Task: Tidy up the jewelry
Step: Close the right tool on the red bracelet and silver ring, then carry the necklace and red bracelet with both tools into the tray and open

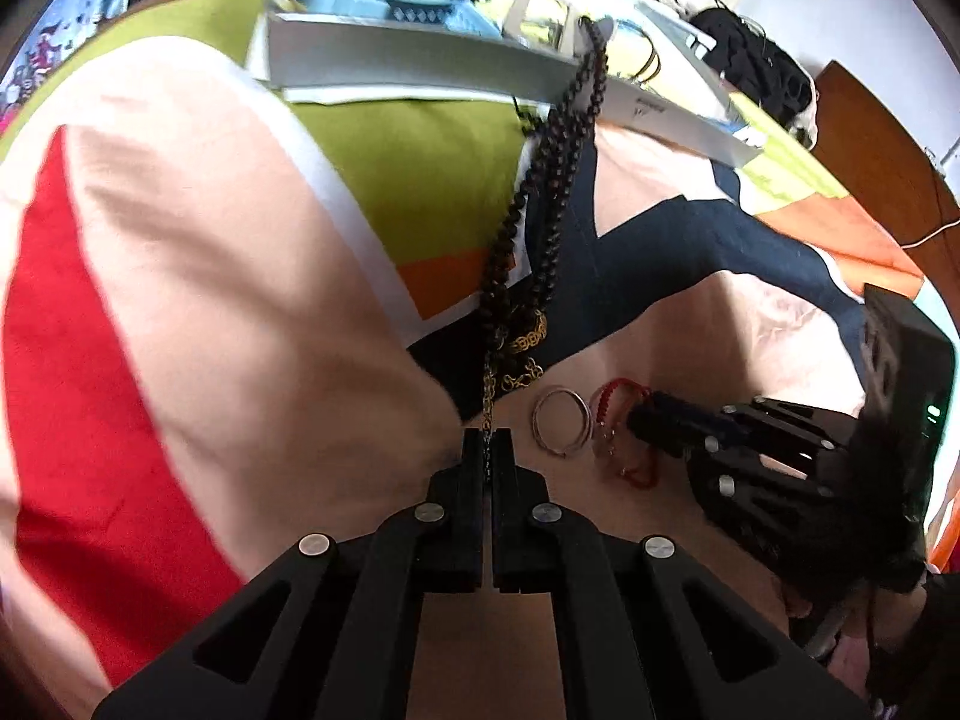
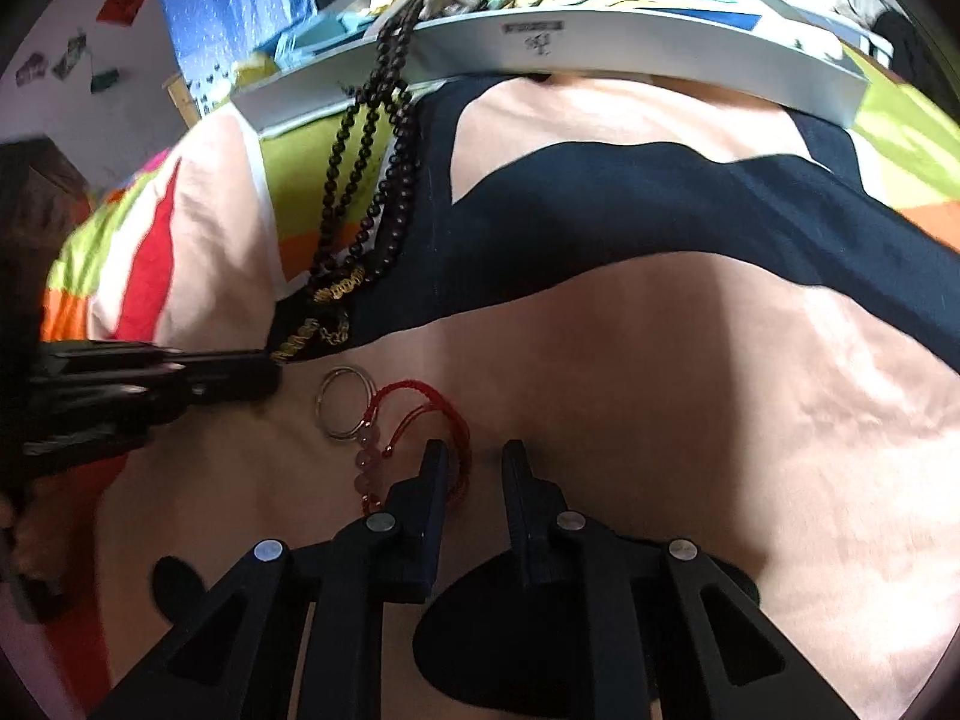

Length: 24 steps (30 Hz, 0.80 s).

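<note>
- Left gripper (image 1: 487,441) is clamped on the gold chain (image 1: 489,396) at the near end of the dark bead necklace (image 1: 555,180), whose far end is draped over the grey tray's (image 1: 420,60) rim.
- Right gripper (image 2: 475,459), jaws narrow and nothing pinched, straddles the red cord bracelet (image 2: 429,405).
- Silver rings (image 2: 342,402) lie just beside the bracelet, on its necklace side.

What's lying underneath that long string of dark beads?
The dark bead necklace trails from the white tray across a colourful bedspread: green, orange and navy patches show beneath it. Its far end goes over the tray rim; what it rests on inside is hidden.
</note>
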### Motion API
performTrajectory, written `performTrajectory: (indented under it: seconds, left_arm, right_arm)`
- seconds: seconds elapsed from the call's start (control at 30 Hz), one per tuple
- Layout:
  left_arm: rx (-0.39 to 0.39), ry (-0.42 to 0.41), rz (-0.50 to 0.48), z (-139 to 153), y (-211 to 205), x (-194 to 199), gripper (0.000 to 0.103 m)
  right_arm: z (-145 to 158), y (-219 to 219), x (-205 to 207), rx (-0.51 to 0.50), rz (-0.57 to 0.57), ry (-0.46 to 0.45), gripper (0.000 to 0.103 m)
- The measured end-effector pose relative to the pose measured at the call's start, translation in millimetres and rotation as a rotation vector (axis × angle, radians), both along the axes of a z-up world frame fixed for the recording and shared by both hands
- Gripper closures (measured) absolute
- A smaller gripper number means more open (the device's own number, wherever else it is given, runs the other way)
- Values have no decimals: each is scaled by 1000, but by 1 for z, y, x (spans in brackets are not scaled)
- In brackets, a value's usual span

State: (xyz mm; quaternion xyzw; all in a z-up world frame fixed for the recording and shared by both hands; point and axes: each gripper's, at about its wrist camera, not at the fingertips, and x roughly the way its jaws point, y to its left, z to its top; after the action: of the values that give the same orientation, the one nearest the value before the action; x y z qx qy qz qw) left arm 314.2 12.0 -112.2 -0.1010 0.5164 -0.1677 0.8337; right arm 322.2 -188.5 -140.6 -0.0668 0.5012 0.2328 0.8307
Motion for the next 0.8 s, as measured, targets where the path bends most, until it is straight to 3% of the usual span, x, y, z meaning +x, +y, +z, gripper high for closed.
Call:
performTrajectory:
  seconds: [0.07,0.27,0.5,0.8]
  left_arm:
    - [-19,-3,9,8,3,-9,103]
    - [-44,-30,43,29,7,-37,103]
    - [-101,-79,81,54,13,-73,103]
    - [-144,-124,83,72,7,-97,103]
  right_arm:
    - [1,4,-2,-24,12,-16,98]
    - [10,3,-6,-18,0,-39,98]
    - [41,8,-26,5,14,-154,98]
    - [72,1,-54,42,4,-231,98]
